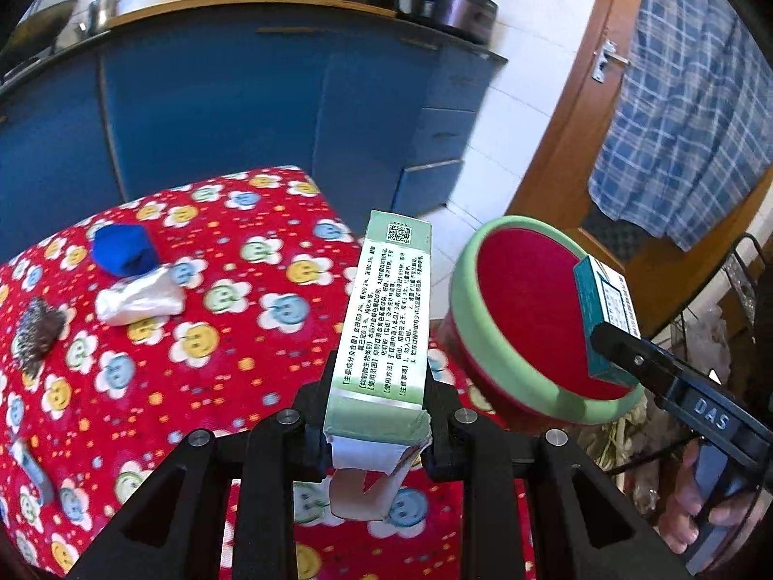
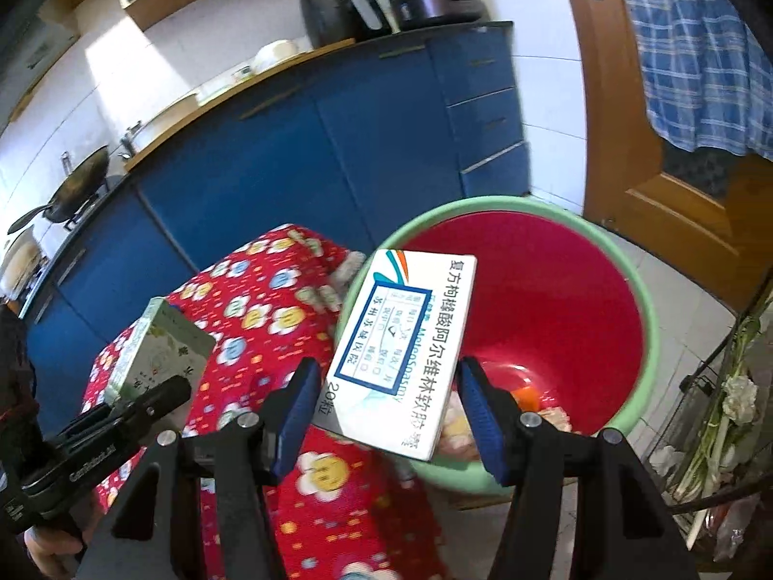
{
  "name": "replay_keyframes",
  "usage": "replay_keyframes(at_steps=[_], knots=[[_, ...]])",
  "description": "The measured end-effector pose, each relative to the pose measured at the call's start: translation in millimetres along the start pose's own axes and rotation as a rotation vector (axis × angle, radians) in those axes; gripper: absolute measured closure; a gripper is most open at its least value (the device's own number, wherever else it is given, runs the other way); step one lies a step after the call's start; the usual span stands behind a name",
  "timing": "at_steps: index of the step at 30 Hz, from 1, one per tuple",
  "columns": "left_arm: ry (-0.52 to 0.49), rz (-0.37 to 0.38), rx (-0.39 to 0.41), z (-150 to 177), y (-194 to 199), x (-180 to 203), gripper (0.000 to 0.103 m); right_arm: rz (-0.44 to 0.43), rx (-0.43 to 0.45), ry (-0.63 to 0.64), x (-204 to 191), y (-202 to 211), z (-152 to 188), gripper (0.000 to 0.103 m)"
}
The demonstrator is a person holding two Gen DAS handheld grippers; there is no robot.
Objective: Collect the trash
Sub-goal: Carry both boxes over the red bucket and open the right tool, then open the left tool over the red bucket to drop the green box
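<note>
We have a piece of trash in each gripper. Our left gripper (image 1: 379, 415) is nearly closed, its jaws pinching the torn near end of a long green carton (image 1: 386, 319), so the box sticks out ahead over the right edge of the desk (image 1: 145, 372) with its red flowered cloth. Our right gripper (image 2: 389, 411) stands about half open, with a white medicine box (image 2: 403, 353) between its blue pads (image 2: 297, 415). The box sits tilted, a gap shows at one pad, and its near end is hidden, so we cannot tell whether it is clamped.

Both boxes point toward the red bin (image 2: 555, 290) with the green rim, which stands on the floor just right of the desk. The white box already hangs over its mouth; the green carton is near its left rim. We judge that holding each box by its near end lets the far end clear the rim for dropping.

More trash lies on the far left of the desk: a blue wad (image 1: 124, 249), a white crumpled wrapper (image 1: 137, 300) touching it, and a dark scrap (image 1: 36, 333).
</note>
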State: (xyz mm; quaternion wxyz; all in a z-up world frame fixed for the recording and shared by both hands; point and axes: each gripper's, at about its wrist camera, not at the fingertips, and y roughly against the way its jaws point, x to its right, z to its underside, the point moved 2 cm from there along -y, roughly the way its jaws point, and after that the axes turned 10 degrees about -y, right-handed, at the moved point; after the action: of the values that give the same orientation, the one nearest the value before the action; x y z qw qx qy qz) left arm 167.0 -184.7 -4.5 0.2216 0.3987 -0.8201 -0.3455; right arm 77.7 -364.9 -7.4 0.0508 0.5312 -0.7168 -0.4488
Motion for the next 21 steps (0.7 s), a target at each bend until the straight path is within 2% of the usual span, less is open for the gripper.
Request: replay_keyframes(at_steps=[15,21], knots=[[-0.056,0.028,-0.034,-15.8,-28.5,32.5,0.077,0.010,-0.005,-0.050,31.8,-18.2,-14.5,0.042],[-0.070,0.041,-0.041,-19.3,-35.8,43.0,0.077,-0.012,0.005,-0.068,36.9,-18.6,-16.4,0.036]])
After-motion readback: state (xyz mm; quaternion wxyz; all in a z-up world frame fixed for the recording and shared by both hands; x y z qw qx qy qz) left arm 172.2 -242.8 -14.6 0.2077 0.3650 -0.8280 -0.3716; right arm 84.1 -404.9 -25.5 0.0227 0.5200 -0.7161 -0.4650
